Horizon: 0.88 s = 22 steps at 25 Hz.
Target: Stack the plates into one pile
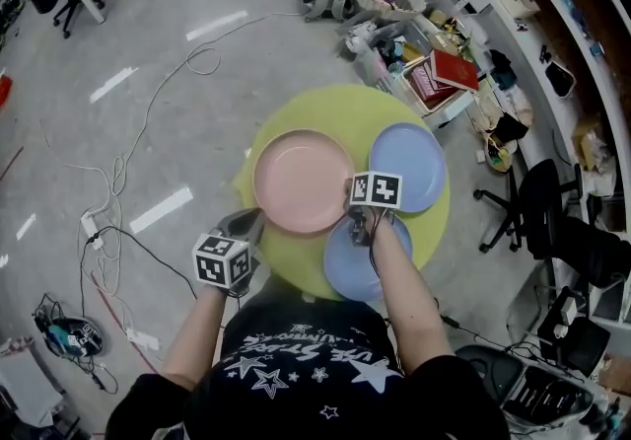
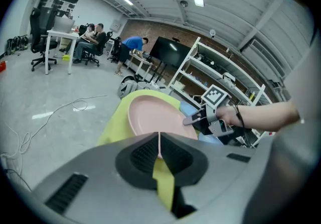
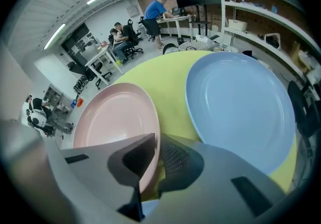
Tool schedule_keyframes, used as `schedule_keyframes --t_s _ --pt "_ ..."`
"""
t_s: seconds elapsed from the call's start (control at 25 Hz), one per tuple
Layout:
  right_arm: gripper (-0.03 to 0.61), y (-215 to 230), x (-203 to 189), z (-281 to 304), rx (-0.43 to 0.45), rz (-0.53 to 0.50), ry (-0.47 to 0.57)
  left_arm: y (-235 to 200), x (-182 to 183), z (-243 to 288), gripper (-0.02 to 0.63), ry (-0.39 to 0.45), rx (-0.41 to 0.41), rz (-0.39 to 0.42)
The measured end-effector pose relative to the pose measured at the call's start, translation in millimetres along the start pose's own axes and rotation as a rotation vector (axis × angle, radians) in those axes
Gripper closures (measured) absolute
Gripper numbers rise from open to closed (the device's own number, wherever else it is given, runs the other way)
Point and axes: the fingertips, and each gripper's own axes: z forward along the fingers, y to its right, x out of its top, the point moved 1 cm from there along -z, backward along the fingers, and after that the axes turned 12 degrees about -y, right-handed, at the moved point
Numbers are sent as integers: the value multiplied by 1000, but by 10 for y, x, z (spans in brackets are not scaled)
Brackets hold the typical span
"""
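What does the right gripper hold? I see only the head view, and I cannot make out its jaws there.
Observer: The right gripper is shut on the rim of the pink plate.
Operator: And the left gripper, is it empty?
Observer: No. The left gripper is shut on the same plate, at another part of its rim.

Both bare forearms reach forward, the left arm (image 1: pixel 194 341) out to the near left and the right arm (image 1: pixel 406 295) farther in. The left gripper (image 2: pixel 159 150) pinches the pink plate (image 1: pixel 301 180) by its near rim. The right gripper (image 3: pixel 154 162) clamps the plate's right rim.
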Motion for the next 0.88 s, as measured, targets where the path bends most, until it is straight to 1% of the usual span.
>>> schedule_keyframes --t_s 0.08,0.2,0.44,0.68,0.88 --pt "540 -13 24 -7 22 9 14 -16 -15 1 591 1 6 -4" --pt "551 -43 75 -88 64 23 66 7 -46 -14 591 0 14 -11" --pt "554 -107 99 -208 128 37 126 70 -87 -34 591 -2 27 -20" --pt "552 -141 81 -331 192 40 182 187 -73 -29 591 12 44 -10" --pt "548 -71 52 -437 231 76 223 302 -97 -29 591 19 50 2"
